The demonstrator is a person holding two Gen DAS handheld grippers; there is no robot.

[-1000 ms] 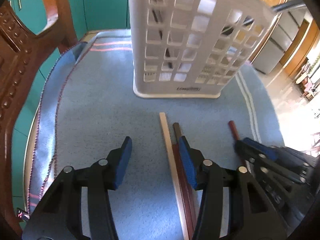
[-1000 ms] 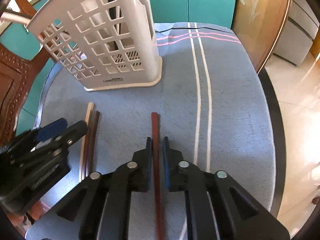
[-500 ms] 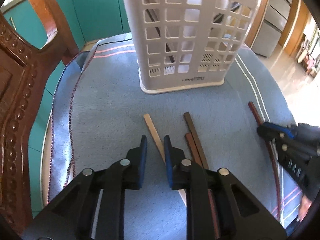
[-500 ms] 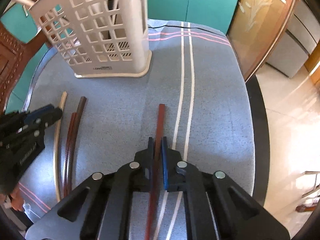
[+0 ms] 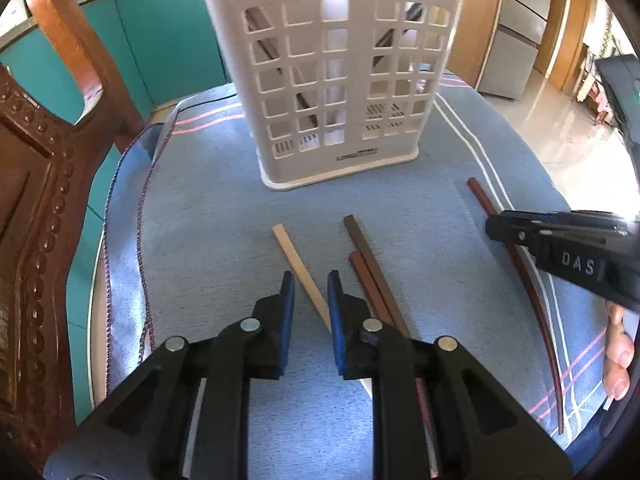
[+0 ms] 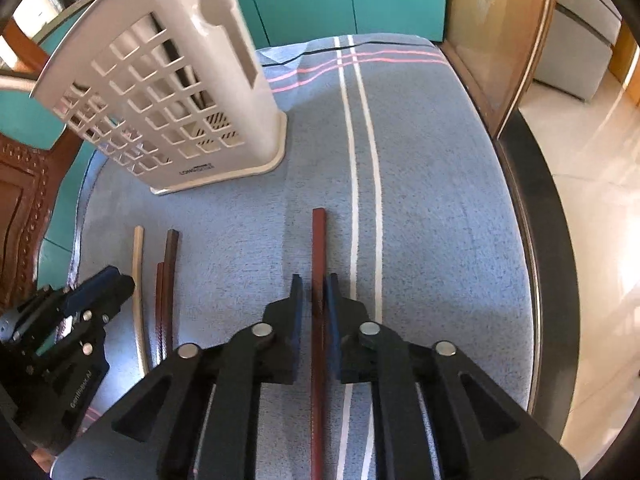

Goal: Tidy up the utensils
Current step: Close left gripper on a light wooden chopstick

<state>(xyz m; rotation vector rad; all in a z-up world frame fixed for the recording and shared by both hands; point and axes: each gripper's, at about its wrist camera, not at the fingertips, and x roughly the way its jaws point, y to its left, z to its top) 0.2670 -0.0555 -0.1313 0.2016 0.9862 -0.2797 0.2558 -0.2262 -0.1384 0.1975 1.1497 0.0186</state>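
Left gripper (image 5: 311, 292) narrowed round pale chopstick (image 5: 298, 266); right gripper (image 6: 313, 292) opening on red chopstick (image 6: 319, 248), might drop it mid-table.

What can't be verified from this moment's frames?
- Basket contents: in both views the lattice wall shows only dark slivers, and the top edge cuts off whatever sticks out.
- Whether the left claw grips the pale stick: in the left wrist view the stick runs between the pads, then behind a finger, so contact is unclear.
- Red stick, near end: in the right wrist view it runs off the bottom edge.
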